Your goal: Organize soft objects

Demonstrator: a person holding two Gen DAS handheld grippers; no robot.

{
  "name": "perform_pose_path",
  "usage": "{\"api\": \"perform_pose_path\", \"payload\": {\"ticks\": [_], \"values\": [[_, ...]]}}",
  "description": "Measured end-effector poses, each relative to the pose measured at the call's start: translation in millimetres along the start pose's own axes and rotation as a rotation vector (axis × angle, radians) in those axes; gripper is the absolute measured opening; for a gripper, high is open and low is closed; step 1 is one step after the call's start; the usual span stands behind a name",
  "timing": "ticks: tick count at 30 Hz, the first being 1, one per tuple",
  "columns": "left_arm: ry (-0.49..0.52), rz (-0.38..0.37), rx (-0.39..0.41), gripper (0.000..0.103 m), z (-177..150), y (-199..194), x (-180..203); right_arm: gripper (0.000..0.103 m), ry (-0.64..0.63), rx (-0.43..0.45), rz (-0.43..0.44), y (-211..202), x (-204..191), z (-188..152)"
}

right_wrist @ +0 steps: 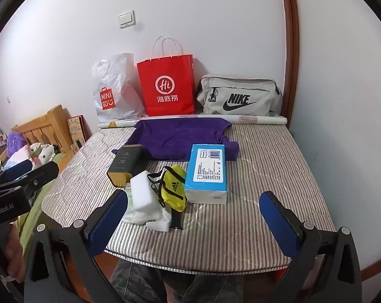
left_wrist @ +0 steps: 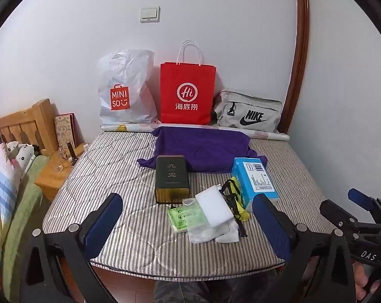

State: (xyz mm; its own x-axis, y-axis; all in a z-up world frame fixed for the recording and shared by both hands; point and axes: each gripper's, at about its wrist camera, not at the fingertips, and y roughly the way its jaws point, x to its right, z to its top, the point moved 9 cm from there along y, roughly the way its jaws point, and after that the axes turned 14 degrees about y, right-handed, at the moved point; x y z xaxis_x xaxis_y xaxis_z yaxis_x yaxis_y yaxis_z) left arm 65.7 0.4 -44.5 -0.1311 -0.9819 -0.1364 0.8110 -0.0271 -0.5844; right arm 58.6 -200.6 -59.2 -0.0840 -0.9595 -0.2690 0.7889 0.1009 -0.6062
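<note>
left claw (left_wrist: 188,227) hangs wide open at the near edge of the striped mattress (left_wrist: 130,229), blue pads spread apart and nothing between them. right claw (right_wrist: 194,222) is just the same, released and empty, hovering over the near edge; from the left wrist view it also pokes in at the far right (left_wrist: 362,209).

right ahead of the claws sits the little pile. a white foam block (left_wrist: 213,207) lies tilted across a clear plastic wrapper (left_wrist: 203,232), with a green packet (left_wrist: 184,218) tucked under its left side. touching the block on the right is a yellow adidas pouch (right_wrist: 174,185), black straps looping over it, and a black strap end (right_wrist: 176,221) trails toward the near edge. just beside the pouch lies the blue tissue pack (right_wrist: 208,169), label up. left of the pile, a dark tin box (left_wrist: 172,179) with gold lettering lies flat.

behind all that, a purple cloth (left_wrist: 203,149) is spread loosely toward the far side of the mattress, its near edge touching the tin box and the tissue pack.

along the wall at the back: a white miniso bag (left_wrist: 126,88), a red paper bag (left_wrist: 187,93) standing upright, and a grey nike bag (left_wrist: 248,112), with a rolled sheet (right_wrist: 261,120) lying in front of them. off to the left, a wooden headboard (left_wrist: 21,123) and a small nightstand (left_wrist: 51,174).
</note>
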Motion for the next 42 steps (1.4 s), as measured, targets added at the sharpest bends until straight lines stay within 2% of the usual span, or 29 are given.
{"api": "perform_pose_path", "payload": {"ticks": [42], "values": [[0.0, 0.005, 0.0, 0.103, -7.3, 0.5, -0.6, 0.103, -0.024, 0.002, 0.01, -5.2, -5.0, -3.9]]}}
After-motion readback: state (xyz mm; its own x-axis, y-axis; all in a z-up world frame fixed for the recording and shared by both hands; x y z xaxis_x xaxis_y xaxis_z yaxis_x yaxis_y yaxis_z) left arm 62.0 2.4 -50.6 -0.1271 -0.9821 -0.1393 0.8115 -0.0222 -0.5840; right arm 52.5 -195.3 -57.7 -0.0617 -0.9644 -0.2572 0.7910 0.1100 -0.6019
